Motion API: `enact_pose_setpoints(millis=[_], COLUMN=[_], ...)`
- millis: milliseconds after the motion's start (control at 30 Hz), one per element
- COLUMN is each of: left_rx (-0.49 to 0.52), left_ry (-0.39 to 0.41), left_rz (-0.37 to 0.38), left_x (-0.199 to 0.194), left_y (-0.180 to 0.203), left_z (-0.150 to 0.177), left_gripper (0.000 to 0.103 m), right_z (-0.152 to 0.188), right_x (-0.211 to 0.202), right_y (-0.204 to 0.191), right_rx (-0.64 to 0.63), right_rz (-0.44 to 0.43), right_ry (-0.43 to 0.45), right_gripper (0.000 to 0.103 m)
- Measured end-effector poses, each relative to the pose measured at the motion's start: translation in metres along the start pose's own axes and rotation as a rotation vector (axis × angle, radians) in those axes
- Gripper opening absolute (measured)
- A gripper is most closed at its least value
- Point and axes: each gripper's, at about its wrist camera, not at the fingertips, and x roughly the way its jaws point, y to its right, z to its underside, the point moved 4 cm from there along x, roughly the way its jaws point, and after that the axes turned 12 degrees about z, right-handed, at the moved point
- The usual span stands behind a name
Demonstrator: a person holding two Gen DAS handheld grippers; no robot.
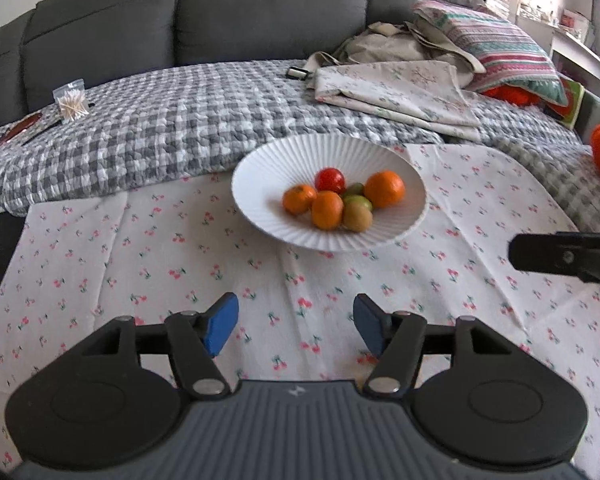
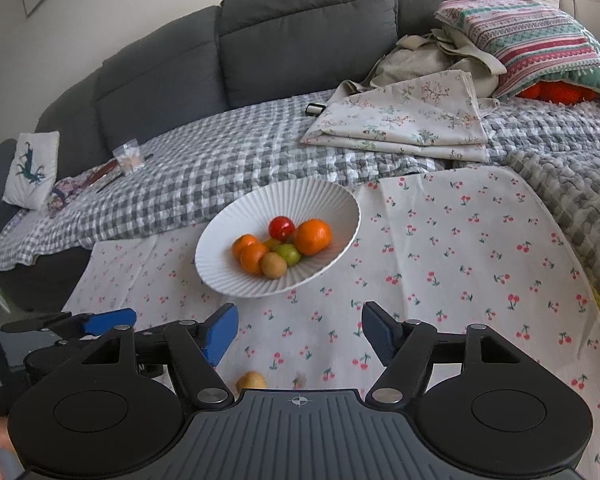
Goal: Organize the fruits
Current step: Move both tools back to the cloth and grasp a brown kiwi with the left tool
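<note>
A white ribbed bowl (image 1: 260, 168) (image 2: 236, 216) stands on a cherry-print cloth (image 1: 140, 248) (image 2: 460, 248). In it lie three oranges (image 1: 384, 189) (image 2: 313, 237), a red tomato (image 1: 329, 179) (image 2: 281, 227), a brown kiwi (image 1: 357, 216) (image 2: 274, 265) and green fruits (image 1: 359, 201) (image 2: 289, 253). A small yellowish fruit (image 2: 252, 381) lies on the cloth close under my right gripper (image 2: 298, 334), which is open and empty. My left gripper (image 1: 296, 325) also stands open and empty, short of the bowl. It shows too at the left edge of the right wrist view, as the left gripper's finger (image 2: 108, 320).
Behind the bowl a grey checked blanket (image 1: 160, 128) (image 2: 240, 152) covers a dark grey sofa (image 1: 180, 16) (image 2: 260, 32). Folded floral cloth (image 1: 396, 88) (image 2: 412, 120), a striped pillow (image 1: 500, 48) (image 2: 540, 36) and a bag of cotton swabs (image 1: 73, 102) lie on it. The right gripper's finger (image 1: 560, 256) reaches in at the right.
</note>
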Motion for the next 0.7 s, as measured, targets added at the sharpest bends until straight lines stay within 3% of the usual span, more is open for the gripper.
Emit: enact_pose_setpoints(millis=[367, 533, 700], left_rx=[0.105, 0.134, 0.2], left_ry=[-0.107, -0.16, -0.181], left_rz=[0.09, 0.129, 0.133], left_x=[0.006, 0.017, 0.026], left_y=[0.025, 0.028, 0.036], left_z=[0.031, 0.043, 0.051], left_gripper=[0.081, 0.079, 0.069], right_z=[0.011, 0.014, 0.015], right_x=[-0.003, 0.003, 0.005], right_y=[-0.001, -0.002, -0.001], right_rx=[-0.022, -0.028, -0.028], right_rz=[0.01, 0.022, 0.023], right_ry=[-0.029, -0.054, -0.055], right_gripper=[0.076, 0.077, 0.077])
